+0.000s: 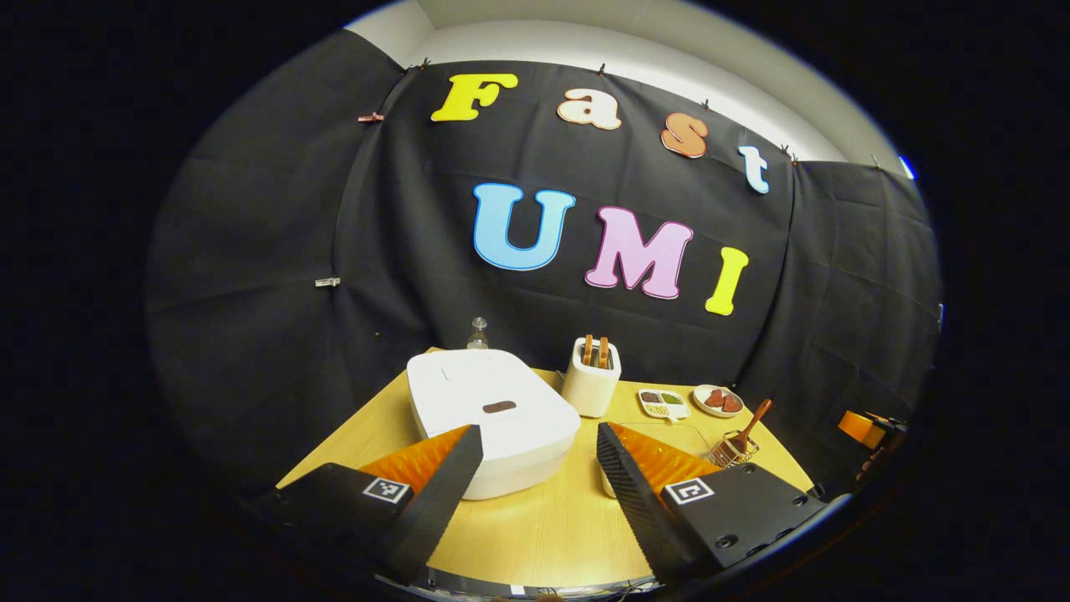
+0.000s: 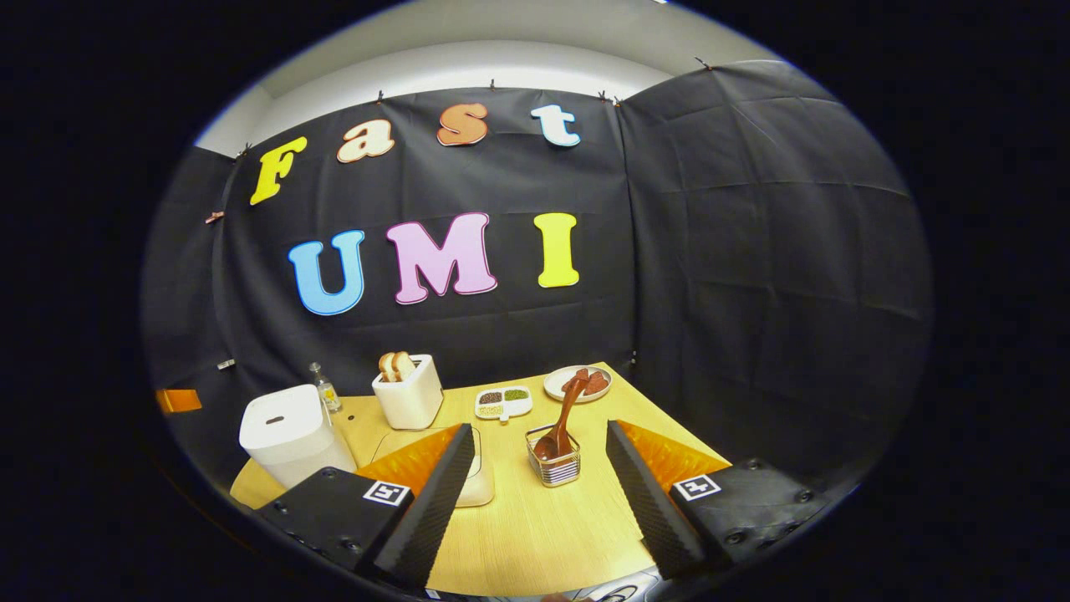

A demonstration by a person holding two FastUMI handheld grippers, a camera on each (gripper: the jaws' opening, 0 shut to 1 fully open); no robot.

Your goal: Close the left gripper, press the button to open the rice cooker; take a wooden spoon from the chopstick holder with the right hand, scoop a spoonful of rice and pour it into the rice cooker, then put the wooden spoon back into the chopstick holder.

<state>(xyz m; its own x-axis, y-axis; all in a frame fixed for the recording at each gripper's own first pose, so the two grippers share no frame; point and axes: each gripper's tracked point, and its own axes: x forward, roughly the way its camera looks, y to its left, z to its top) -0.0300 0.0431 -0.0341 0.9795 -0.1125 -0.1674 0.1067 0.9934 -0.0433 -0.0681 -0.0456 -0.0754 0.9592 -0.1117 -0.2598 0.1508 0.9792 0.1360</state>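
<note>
Both grippers, left (image 1: 539, 443) and right (image 2: 535, 443), wide open, holding nothing. White rice cooker (image 1: 491, 418) lid shut near tabletop's (image 1: 535, 527) left edge; brown wooden spoon (image 2: 562, 422) in wire chopstick holder (image 2: 553, 468).

Both views are dim overall, with the dark cloth wall (image 1: 276, 334) soaking up light. Light falls from above, so the pale ceiling strip (image 2: 468, 63) and the wooden table (image 2: 535, 518) are brightest. The white rice cooker (image 1: 493, 418) glows softly without harsh glare and casts a soft shadow. Fisheye distortion bends straight edges strongly near the rim. Focus is sharp in the middle and slightly softer toward the edges.
</note>
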